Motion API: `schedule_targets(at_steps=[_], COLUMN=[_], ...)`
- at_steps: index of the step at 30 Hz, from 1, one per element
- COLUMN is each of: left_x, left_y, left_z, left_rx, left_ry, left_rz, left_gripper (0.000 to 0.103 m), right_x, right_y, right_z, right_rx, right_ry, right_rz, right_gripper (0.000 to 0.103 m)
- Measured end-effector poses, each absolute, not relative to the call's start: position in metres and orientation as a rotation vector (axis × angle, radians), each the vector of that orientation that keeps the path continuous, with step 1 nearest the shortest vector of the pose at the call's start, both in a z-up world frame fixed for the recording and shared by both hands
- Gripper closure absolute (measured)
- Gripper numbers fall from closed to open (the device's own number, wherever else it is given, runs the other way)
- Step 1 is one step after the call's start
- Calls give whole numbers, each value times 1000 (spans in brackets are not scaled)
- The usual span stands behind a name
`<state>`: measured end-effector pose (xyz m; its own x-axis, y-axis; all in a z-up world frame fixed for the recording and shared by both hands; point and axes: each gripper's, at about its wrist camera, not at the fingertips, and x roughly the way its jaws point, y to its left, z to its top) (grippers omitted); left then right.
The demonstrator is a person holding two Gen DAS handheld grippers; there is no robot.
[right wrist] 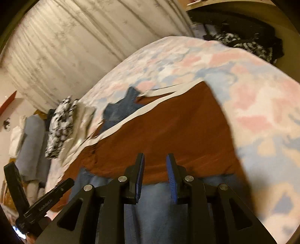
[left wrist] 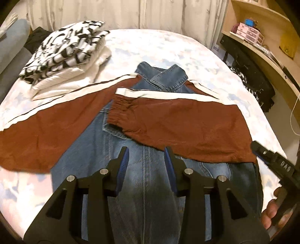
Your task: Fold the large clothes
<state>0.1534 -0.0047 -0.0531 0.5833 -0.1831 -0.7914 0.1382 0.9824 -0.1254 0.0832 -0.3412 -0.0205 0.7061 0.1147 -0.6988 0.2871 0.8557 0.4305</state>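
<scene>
A denim jacket (left wrist: 148,178) with rust-brown sleeves lies flat, collar (left wrist: 168,77) away from the cameras, on a bed covered by a pastel cloud-print sheet (left wrist: 168,47). The jacket's right-hand sleeve (left wrist: 187,123), brown with a white stripe along its upper edge, is folded across the denim body, its elastic cuff (left wrist: 120,108) resting near the chest pocket. The other sleeve (left wrist: 41,131) stretches out toward the left side of the bed, flat on the sheet.

Left gripper (left wrist: 147,152): jaws spread wide, nothing between them; it hovers over the lower middle of the denim body, blue pads (left wrist: 124,163) facing inward. Contact with the fabric cannot be judged.

Right gripper (right wrist: 155,159): jaws also apart, holding nothing, positioned above the edge where the folded brown sleeve (right wrist: 168,131) meets the denim (right wrist: 153,202). The right wrist view is motion-blurred. In the left wrist view the right gripper's body appears at the far right edge, gripped by a hand (left wrist: 271,212).

Surroundings: a folded stack at the far left corner of the bed, a black-and-white patterned garment (left wrist: 63,48) on top of a white one (left wrist: 75,78), well apart from the jacket. A pale curtain (left wrist: 112,13) hangs behind the bed. A wooden shelf unit (left wrist: 262,37) stands to the right, with dark clothing (left wrist: 249,75) hanging below it.
</scene>
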Motion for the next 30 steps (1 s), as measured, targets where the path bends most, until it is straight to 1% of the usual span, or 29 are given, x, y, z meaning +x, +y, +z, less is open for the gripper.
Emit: schedule_targets(at_steps=[4,6,8,10,12,13,14,19,30], left_x=[130,118,105,91,78,74,68,51,32], left_y=[17,29,39,49,60,64,69,88,120], left_z=[-40,-34,-29,-23,-19,-19,-18,-20,-22], left_rx=[-87,-106,-119,-121,-117,-118,-119,-135,-153], left_ry=[921,918,910,897,884,883,886,903,899], left_rz=[-165,-157,-147,-131,-107,-101,-92,-79,-74], left_gripper=[66,62,58,56,54,53,51,51,51], right_x=[71,62,51,40,30,25,21,2,-7], right_y=[-303,-284,-267,-250,-233,-226,-219,-185,-136], right_z=[-13,-8,-2,4,11,15,19,32,39], right_rx=[503,475,432,403,372,356,338,264,121], right_ry=[847,872,889,892,886,878,873,881,896], right_rz=[-38,-12,-5,13,23,28,30,33,57], right_gripper=[78,76,72,60,51,49,49,49,49])
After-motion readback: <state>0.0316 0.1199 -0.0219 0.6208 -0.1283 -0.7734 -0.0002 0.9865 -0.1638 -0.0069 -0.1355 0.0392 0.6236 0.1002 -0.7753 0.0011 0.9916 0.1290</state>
